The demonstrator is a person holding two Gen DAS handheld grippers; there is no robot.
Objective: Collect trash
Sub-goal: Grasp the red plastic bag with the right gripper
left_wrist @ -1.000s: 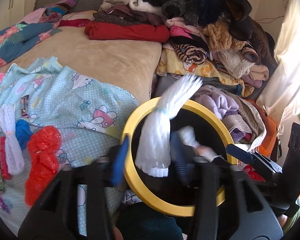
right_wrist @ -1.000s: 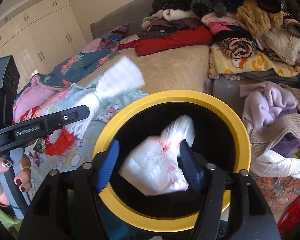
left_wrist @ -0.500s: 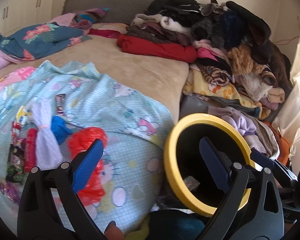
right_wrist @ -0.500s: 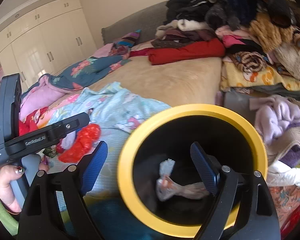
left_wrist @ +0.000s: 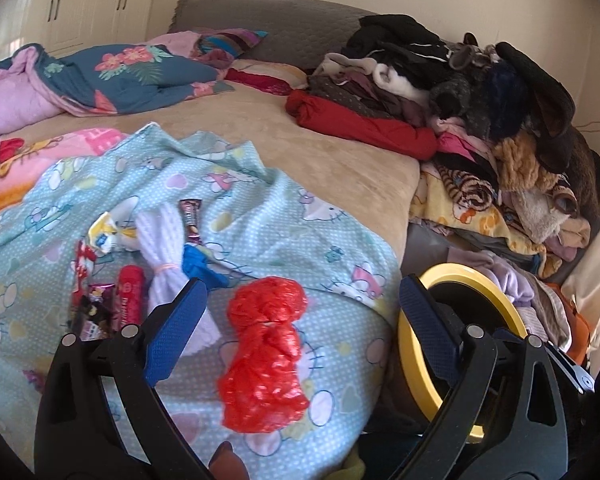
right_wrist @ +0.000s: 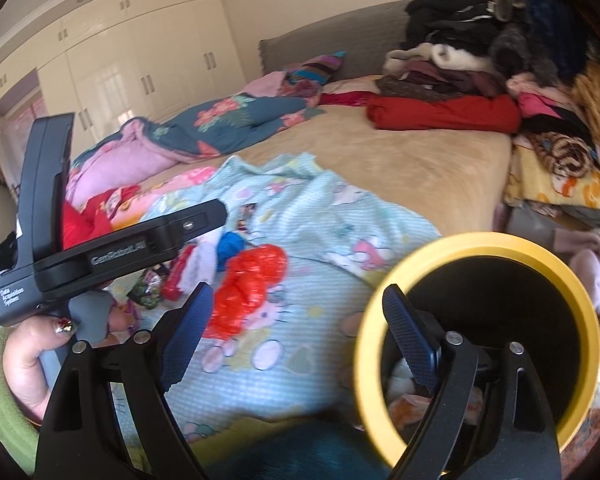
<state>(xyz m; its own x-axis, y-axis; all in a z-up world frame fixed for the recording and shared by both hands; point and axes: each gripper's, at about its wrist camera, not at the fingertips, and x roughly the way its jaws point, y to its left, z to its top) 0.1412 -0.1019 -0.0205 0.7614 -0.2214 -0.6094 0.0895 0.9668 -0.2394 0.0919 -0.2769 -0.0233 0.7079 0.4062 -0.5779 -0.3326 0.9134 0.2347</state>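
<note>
— On the blue cartoon-print sheet [left_wrist: 260,232] near the foot of the bed [left_wrist: 320,152], the red plastic bag [left_wrist: 266,356] is lying knotted and crumpled, its long axis running from the bed's edge up toward the pillows, knotted end farther in.

— Is either hand holding it?

— No. The left gripper [left_wrist: 300,320] is hanging just above it, fingers [left_wrist: 176,328] spread wide on either side with nothing between them. The right gripper [right_wrist: 296,332] is just as released, one finger toward the bag, the other over the yellow-rimmed bin [right_wrist: 580,292]. Both sets of jaws have just been opening, and nothing is left in them.

— So which step is this?

— I would say they are between pieces: something white is lying at the bottom of the bin, and the hands are turning to the leftover litter.

— What else is waiting?

— Beside the red bag, farther in, a white bundle [left_wrist: 164,248] tied with a band, a small blue scrap [left_wrist: 200,266], a red tube [left_wrist: 130,296] and some wrappers [left_wrist: 94,308].

— And the next move?

— Probably lowering the left fingers across the bag's narrow waist, squeezing, then carrying it to the bin, which is standing just off the bed's corner. The plastic looks soft, so it should crush easily.
</note>
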